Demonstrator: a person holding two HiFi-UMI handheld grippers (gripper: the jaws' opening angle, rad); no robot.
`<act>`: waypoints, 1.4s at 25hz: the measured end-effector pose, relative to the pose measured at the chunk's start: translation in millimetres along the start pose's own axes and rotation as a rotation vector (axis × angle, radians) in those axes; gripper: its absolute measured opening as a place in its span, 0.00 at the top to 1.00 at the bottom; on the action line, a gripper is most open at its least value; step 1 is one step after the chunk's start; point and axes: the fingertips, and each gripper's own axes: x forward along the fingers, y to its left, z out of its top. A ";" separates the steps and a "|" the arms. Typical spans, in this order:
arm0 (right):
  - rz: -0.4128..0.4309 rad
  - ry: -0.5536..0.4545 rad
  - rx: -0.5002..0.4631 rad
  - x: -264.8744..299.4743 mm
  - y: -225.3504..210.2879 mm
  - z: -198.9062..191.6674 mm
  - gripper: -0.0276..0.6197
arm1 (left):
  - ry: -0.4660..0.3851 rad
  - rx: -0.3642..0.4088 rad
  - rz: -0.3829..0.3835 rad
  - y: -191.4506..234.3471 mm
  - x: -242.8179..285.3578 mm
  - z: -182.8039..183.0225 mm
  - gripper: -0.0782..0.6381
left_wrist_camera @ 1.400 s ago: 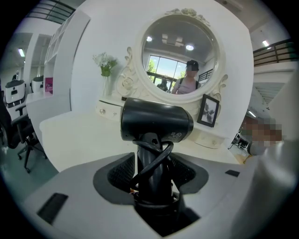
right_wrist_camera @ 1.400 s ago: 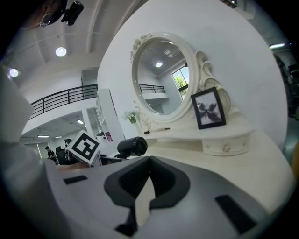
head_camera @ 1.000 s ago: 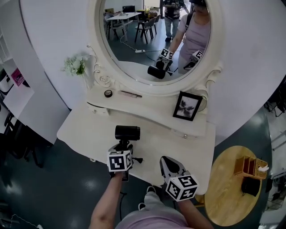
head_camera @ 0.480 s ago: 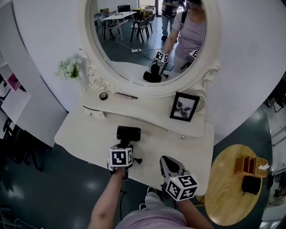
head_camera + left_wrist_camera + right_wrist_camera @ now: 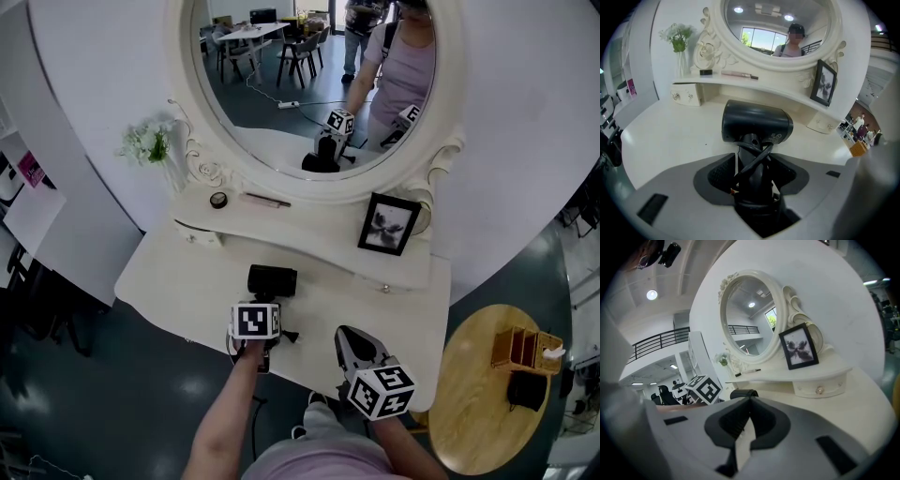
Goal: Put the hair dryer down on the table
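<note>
While the jaws of the left gripper (image 5: 753,161) stay clamped on the handle of the hair dryer (image 5: 757,123), with the cord (image 5: 757,154) wound around that handle, the grip itself has not changed over the last second. What has changed is small. In the head view the marker cube (image 5: 255,321) of this gripper stands a little higher in the frame and closer to the dryer's black body, just left of centre, so the handle seems tipped forward and lowered. The body hangs over the white table (image 5: 661,136); whether it touches, I cannot tell. I judge the putting down nearly finished, with release not begun. The right gripper (image 5: 749,401), at the lower middle of the head view, has its jaws together and empty.
</note>
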 end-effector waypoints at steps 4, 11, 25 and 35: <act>0.002 0.002 0.000 -0.3 -0.8 0.0 0.95 | 0.010 -0.012 0.006 1.4 1.2 -0.6 0.58; 0.003 0.005 0.006 -3.1 1.1 -2.8 0.95 | 0.029 -0.039 -0.018 2.3 3.3 -1.7 0.58; 0.042 0.013 -0.009 -8.1 11.4 -4.4 0.95 | -0.108 -0.070 -0.055 3.5 -21.4 7.9 0.54; 0.084 0.029 -0.018 -6.3 23.1 -8.4 0.95 | -0.288 -0.090 -0.033 17.0 -76.9 10.9 0.63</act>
